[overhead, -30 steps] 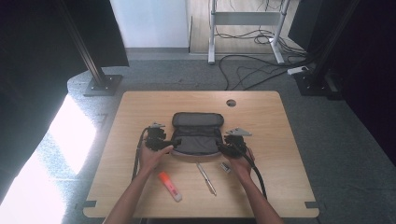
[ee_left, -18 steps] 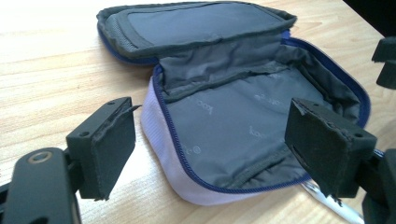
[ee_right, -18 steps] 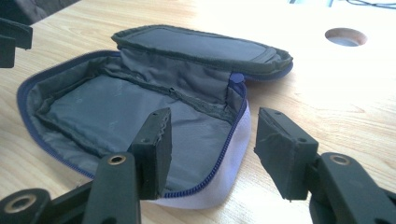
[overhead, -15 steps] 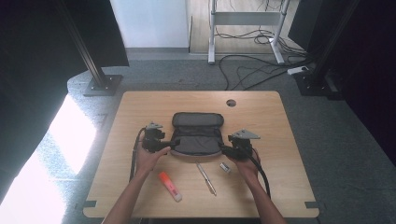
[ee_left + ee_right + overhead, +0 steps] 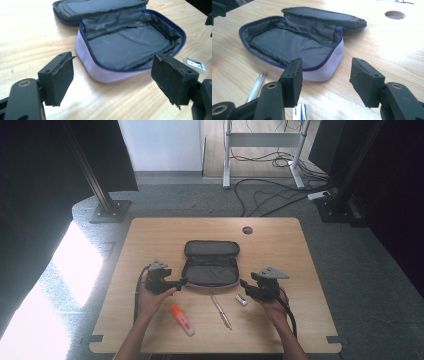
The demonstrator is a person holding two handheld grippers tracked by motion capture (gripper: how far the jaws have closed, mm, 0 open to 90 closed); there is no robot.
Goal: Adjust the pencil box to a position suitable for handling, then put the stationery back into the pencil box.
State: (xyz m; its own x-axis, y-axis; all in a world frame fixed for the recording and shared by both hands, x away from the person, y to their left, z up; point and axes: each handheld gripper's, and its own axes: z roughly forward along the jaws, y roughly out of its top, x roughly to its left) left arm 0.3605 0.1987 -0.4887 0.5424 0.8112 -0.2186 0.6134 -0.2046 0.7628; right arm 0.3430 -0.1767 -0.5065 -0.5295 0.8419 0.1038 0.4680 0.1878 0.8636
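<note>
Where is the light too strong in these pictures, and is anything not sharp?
High view: sunlight burns out the floor at left, while the table is evenly lit. Left gripper view: glare whitens the wood at top left; the near fingers look soft. Right gripper view: glare at top right; the pen is blurred.

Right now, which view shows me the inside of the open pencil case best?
The left gripper view: the pencil case lies close, its grey lining open to the camera, with nothing in it. The right gripper view shows the lining at a lower angle. The high view shows it small, lid folded back.
</note>
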